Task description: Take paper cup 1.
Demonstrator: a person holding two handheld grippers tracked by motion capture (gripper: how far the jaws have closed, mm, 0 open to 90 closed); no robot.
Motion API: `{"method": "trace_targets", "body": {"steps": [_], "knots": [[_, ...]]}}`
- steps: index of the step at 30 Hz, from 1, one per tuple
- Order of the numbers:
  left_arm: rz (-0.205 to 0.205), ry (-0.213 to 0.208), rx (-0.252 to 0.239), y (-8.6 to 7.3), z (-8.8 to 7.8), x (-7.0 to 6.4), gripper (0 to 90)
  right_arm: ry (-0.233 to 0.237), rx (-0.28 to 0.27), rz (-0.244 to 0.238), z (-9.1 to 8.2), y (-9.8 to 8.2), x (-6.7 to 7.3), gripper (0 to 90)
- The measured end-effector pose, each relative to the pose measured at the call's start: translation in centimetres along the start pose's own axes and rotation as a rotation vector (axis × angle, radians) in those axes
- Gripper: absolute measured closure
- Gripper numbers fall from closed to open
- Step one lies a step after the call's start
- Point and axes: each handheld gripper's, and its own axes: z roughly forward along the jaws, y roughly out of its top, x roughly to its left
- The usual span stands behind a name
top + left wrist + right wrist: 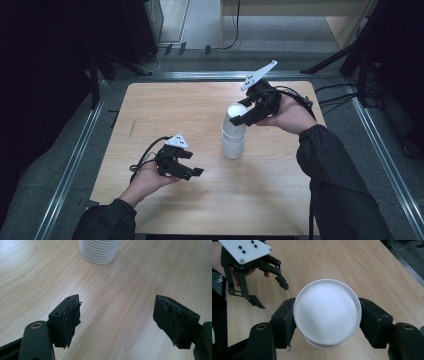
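Straddling the top cup [327,312] of the upright white stack [233,135], right gripper [248,111] jaws pinch its rim; left gripper [192,162] jaws spread, nearer the table's [200,210] front edge.

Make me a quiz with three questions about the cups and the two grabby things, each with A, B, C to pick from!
1. Where does the stack of cups stand?
A. On the wooden table
B. On the floor
C. In the person's lap

2. What colour is the top cup?
A. Red
B. White
C. Blue

3. What is the left gripper doing?
A. Squeezing a cup
B. Open with nothing in it
C. Holding a spoon

Answers:
1. A, since the high view shows the stack standing upright on the light wood.
2. B, since the right gripper view shows it white inside and on its rim, with the right gripper closed on its sides.
3. B, since the left gripper view shows its jaws wide apart with bare table between them.
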Motion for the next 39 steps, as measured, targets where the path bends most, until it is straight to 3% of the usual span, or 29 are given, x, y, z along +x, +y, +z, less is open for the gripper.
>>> {"method": "trace_targets", "body": {"steps": [28, 35, 39], "knots": [[-0.001, 0.001, 0.0, 0.0, 0.1, 0.0, 22.0, -0.005, -0.02, -0.006, -2.6, 2.0, 0.8, 34.9], [0.002, 0.002, -0.003, -0.1, 0.0, 0.1, 22.0, 0.008, -0.034, -0.018, -4.1, 2.5, 1.7, 35.1], [0.007, 0.004, -0.003, 0.0, -0.1, 0.1, 21.9, 0.028, -0.057, -0.043, -5.6, 3.0, 3.2, 35.1]]}}
